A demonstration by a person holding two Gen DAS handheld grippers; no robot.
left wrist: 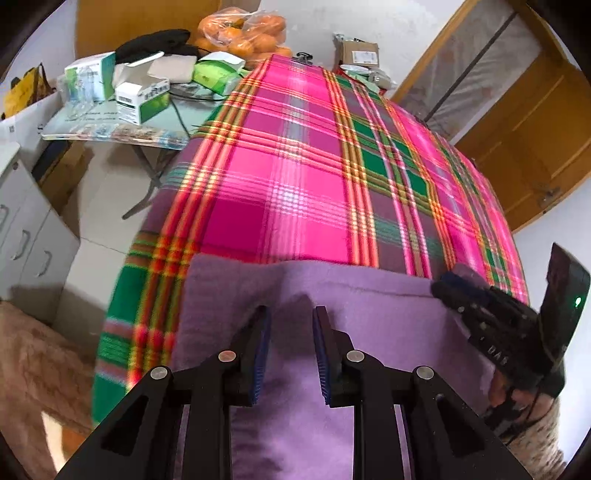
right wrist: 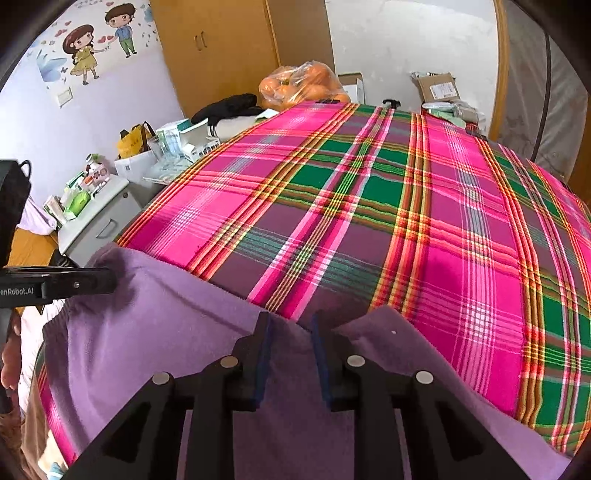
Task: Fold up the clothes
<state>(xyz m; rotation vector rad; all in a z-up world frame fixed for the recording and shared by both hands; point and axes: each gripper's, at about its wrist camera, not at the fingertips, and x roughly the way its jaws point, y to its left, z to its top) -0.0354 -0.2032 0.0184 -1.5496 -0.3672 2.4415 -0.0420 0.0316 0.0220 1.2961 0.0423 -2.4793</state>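
Over plaid bedding (left wrist: 295,166), both grippers' fingers (left (left wrist: 291,317), right (right wrist: 290,325)) pinch the purple garment (left wrist: 369,306), narrowly parted.

Pale lilac wall (right wrist: 74,122) with cartoon couple sticker (right wrist: 99,40). Wooden wardrobe (right wrist: 221,48) behind, wooden door (left wrist: 535,122) at right. White drawer cabinet (left wrist: 26,229) on light tiled floor (left wrist: 107,206). Cluttered folding side table (left wrist: 110,129) with boxes, bag of oranges (left wrist: 243,33). Daylight, bright.
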